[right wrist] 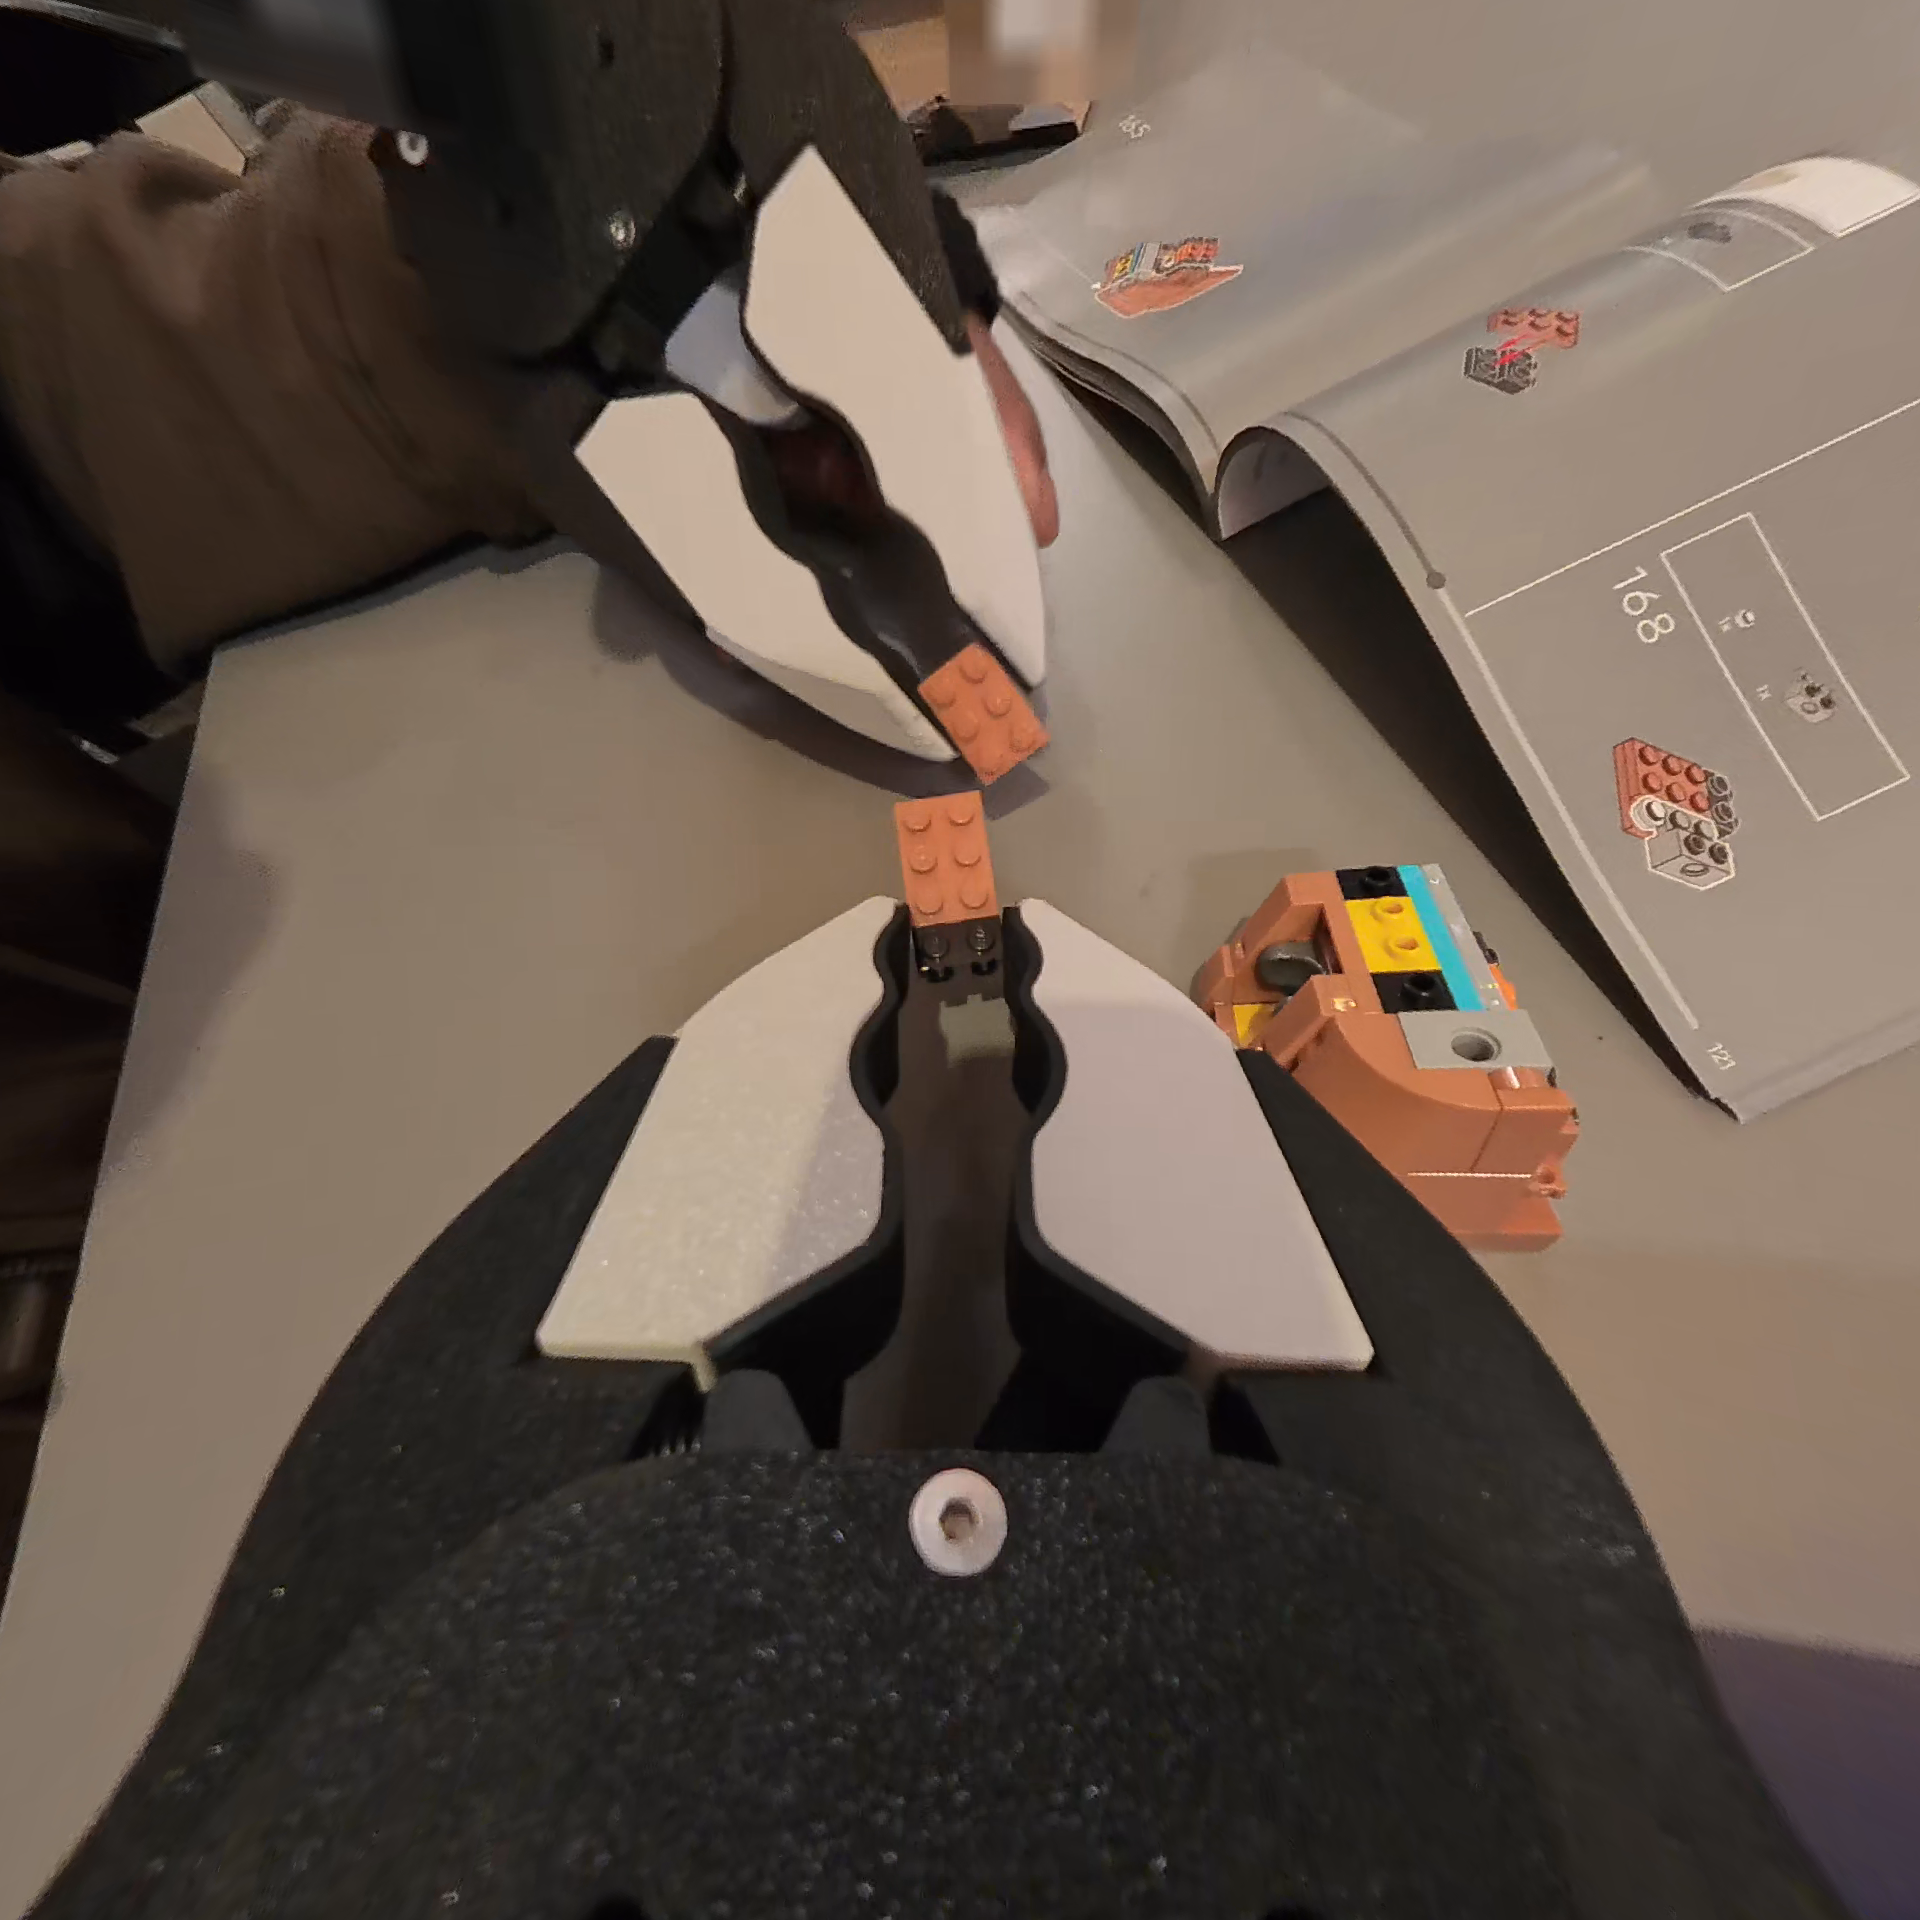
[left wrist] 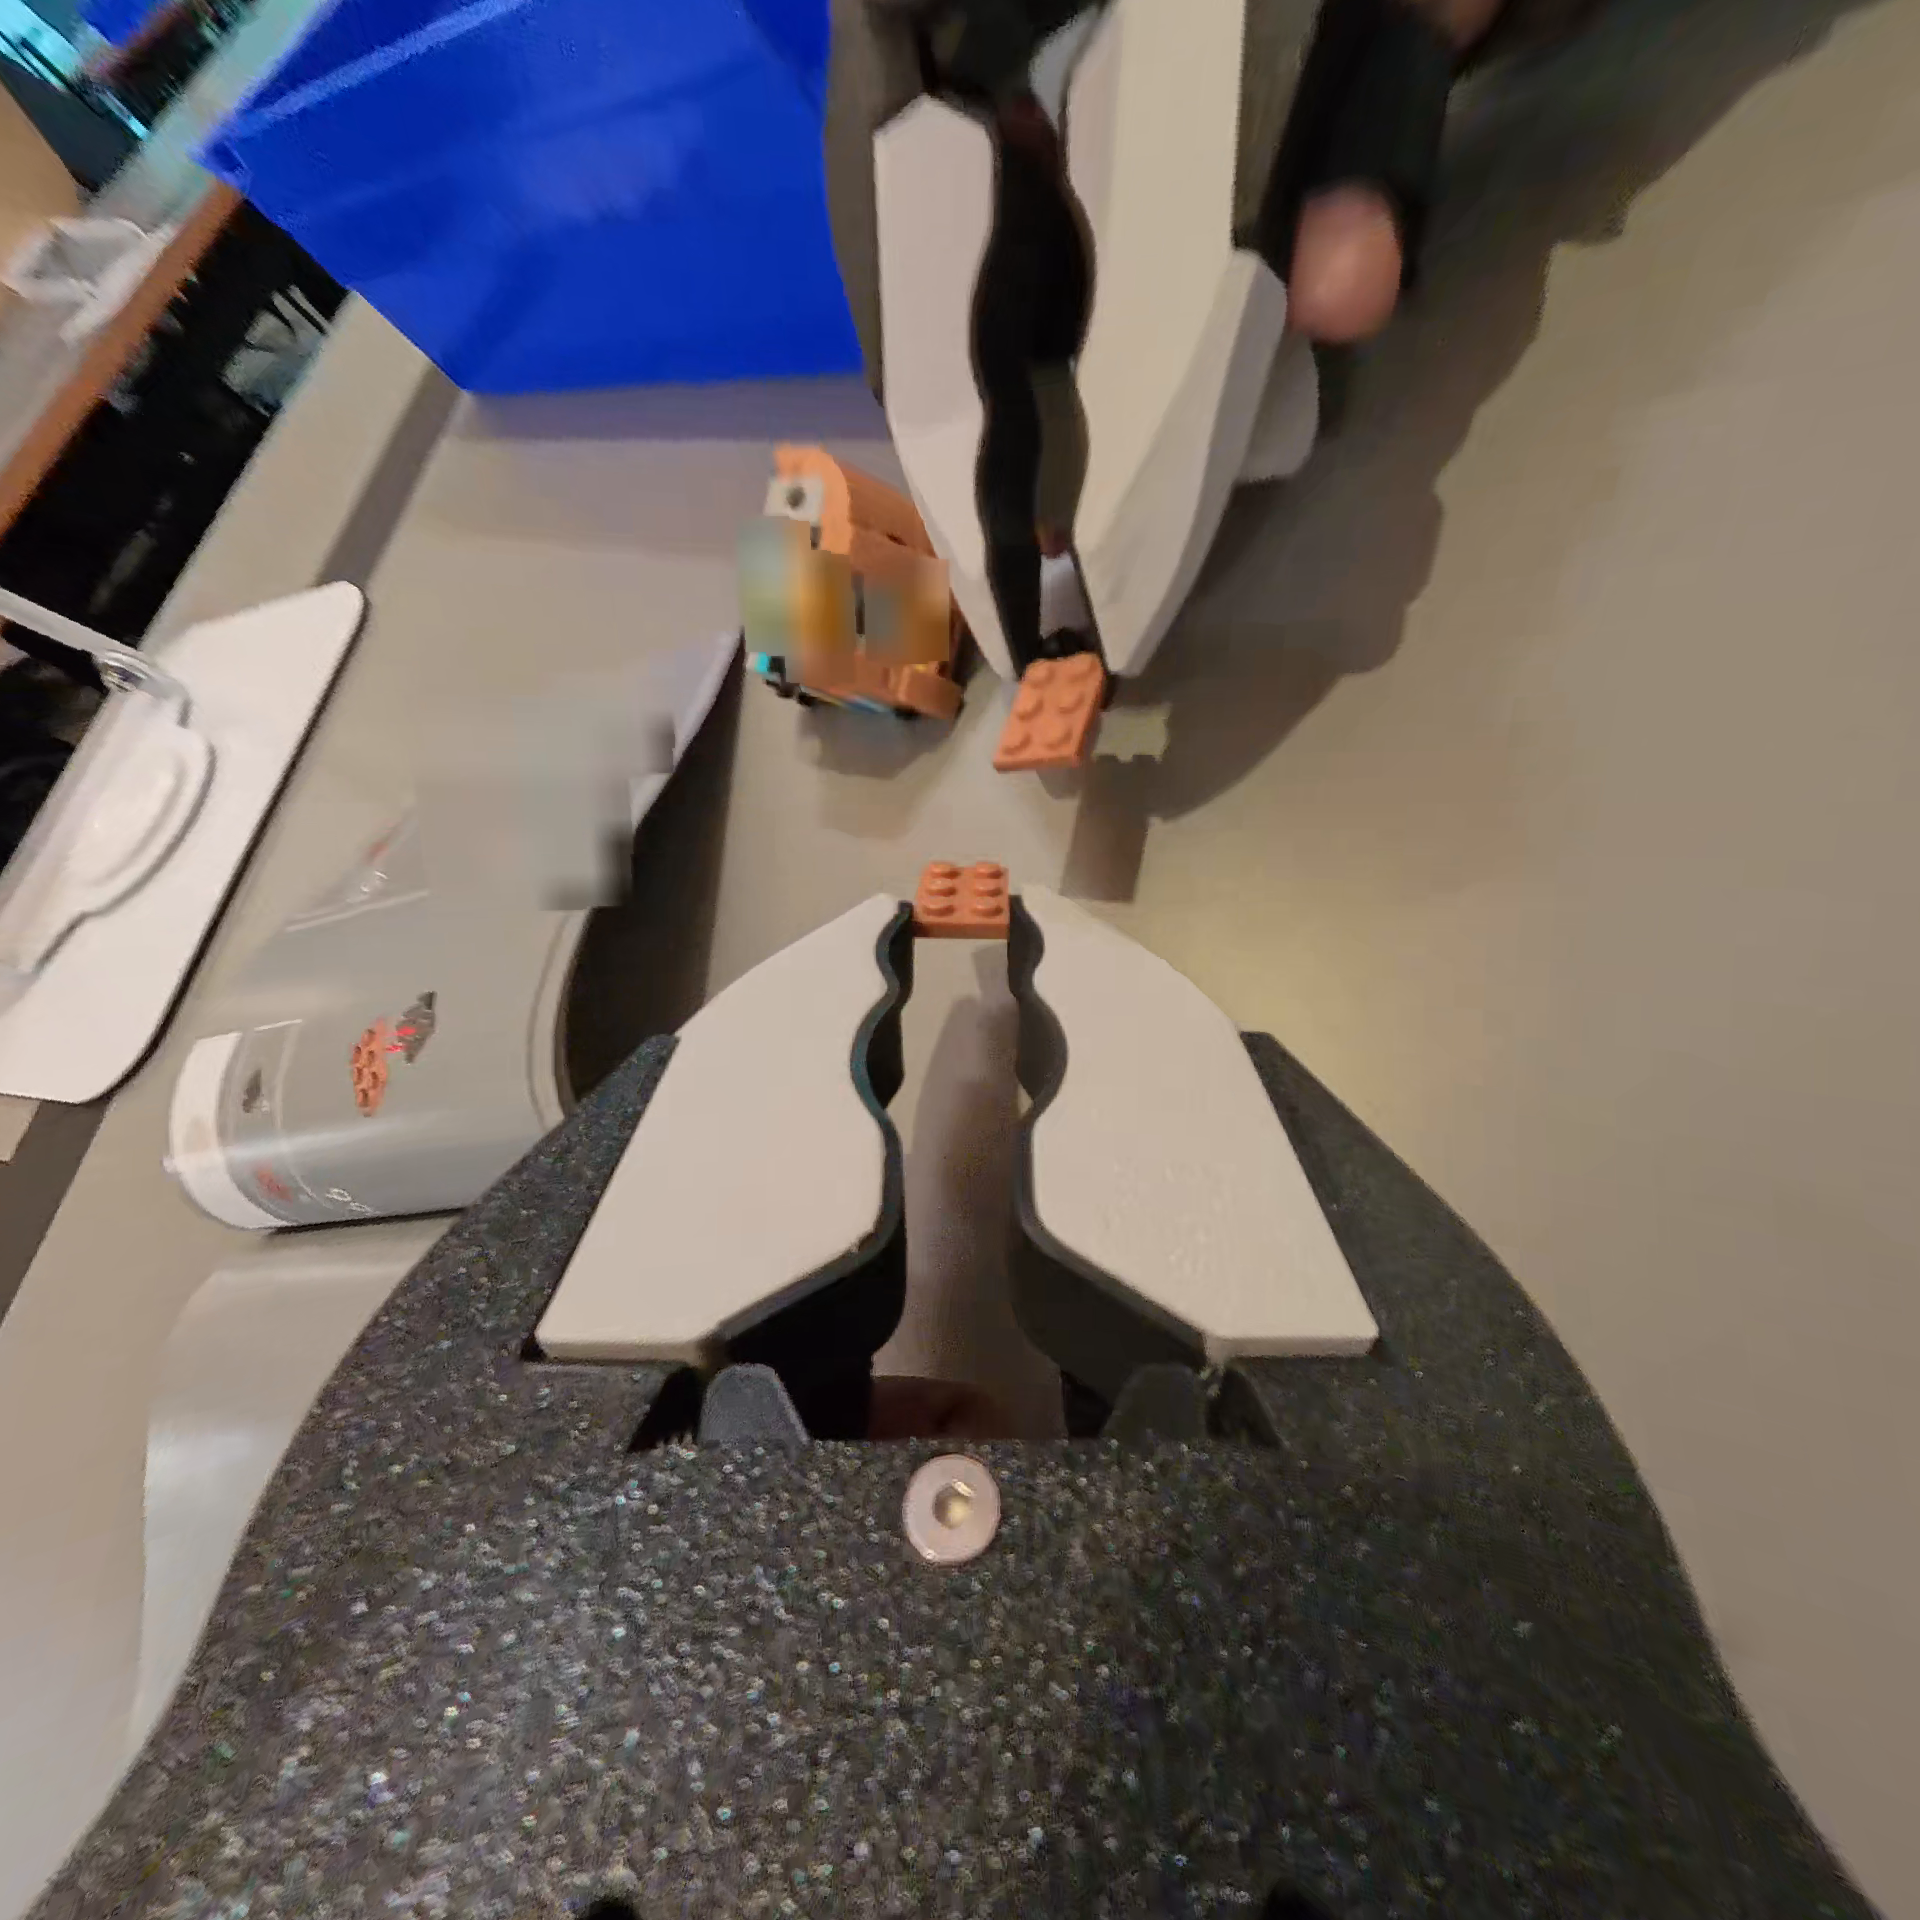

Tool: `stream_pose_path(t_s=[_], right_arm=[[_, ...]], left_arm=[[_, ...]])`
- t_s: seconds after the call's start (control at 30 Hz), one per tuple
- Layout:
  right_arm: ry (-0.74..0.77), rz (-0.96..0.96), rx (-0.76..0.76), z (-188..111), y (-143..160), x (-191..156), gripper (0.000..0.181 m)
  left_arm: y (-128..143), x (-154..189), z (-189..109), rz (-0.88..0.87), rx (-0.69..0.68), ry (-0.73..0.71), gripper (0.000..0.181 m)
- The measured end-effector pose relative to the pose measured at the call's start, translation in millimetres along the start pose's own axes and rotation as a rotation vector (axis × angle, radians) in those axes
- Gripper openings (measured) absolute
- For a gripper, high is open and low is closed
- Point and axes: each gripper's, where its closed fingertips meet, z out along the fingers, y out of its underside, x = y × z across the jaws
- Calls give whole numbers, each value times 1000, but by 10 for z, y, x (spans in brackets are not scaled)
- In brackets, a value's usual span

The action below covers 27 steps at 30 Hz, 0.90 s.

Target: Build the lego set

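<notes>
Orange-brown studded plate (left wrist: 961, 902), flat w/ studs up, was pinched at the tips of the left gripper (left wrist: 961, 920); jaws were pressed onto its sides. In the right wrist view the same plate (right wrist: 984, 722) appeared farther off, held low over the grey table (right wrist: 520, 935). Right gripper (right wrist: 956, 920) clamped a second piece: orange-brown plate (right wrist: 945, 857) fixed on a small black base, sticking out past the fingertips, its free end just short of the left one's plate, not touching. From the left wrist view that piece (left wrist: 1049, 715) hung tilted below the right gripper's tips. Partly built model (right wrist: 1392, 1060) sat on the table to the right: brown curved shell w/ yellow, black and light-blue bricks inside, plus a grey brick w/ a hole. Open instruction booklet (right wrist: 1558, 520) lay beyond it, pages curling up. Blue bin (left wrist: 540, 187) stood at the table's far side; contents couldn't be seen. White tray (left wrist: 197, 831) lay at the left, blurred.
</notes>
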Motion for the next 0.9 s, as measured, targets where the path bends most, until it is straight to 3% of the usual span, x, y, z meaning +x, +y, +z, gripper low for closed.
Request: stream_pose_path(t_s=[0.27,0.53,0.63,0.77,0.9], right_arm=[[21,3,64,-41,-61,9,17],[18,37,94,-56,-89,46,17],[15,54,108,-68,-103,62,17],[16,67,123,-83,-117,80,17],[32,69,135,-92,-131,100,17]], left_arm=[[167,106,-20,-97,-133,89,17],[191,230,-50,-205,-153,191,18],[201,270,-67,-222,-160,219,27],[170,261,-86,-224,-133,222,40],[5,202,-155,-284,-19,233,45]])
